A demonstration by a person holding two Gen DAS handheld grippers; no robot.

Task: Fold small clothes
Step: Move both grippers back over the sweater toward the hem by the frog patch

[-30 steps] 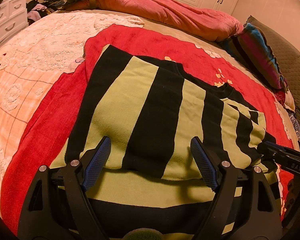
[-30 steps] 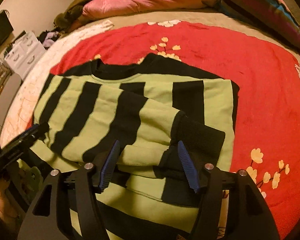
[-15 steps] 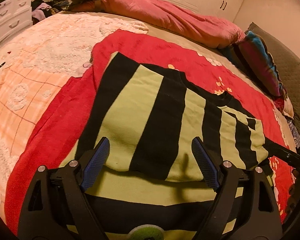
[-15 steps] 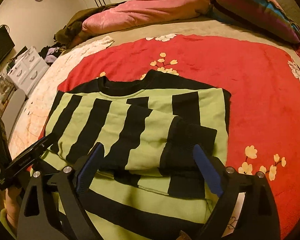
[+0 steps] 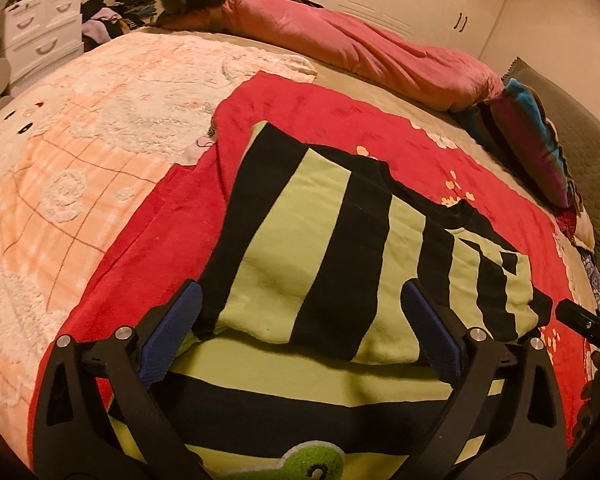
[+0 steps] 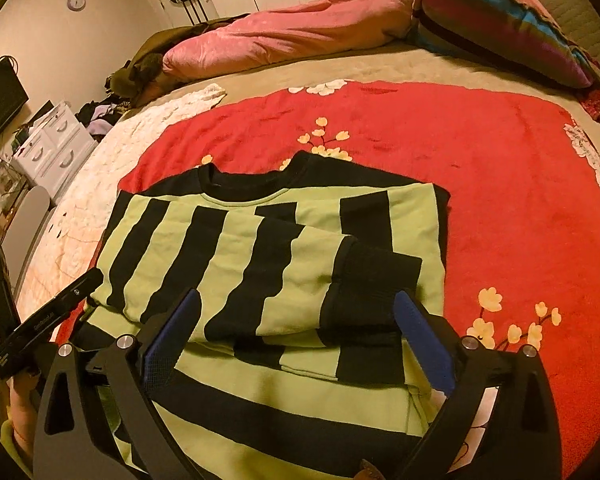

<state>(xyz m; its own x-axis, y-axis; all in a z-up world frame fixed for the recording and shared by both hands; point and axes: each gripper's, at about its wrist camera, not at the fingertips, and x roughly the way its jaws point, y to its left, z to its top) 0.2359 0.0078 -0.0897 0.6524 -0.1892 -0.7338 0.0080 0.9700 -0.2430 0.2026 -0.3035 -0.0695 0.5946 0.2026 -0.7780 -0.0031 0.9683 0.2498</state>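
Left gripper (image 5: 300, 328): jaws opening, spread wide, blue pads (image 5: 172, 332) apart and pressing on nothing, pointing steeply down. Right gripper (image 6: 296, 340): likewise tilted steeply down, jaws opening and wide, pads (image 6: 424, 344) clamping nothing. Seen from the right wrist at far left: part of the left gripper with a hand (image 6: 20, 404) beneath it, a pale green sleeve cuff (image 6: 14, 440) below.

Sweater's (image 6: 284, 248) hem beyond bottom edge

Green-and-black striped sweater (image 6: 268, 256), red flowered blanket (image 6: 500, 184)
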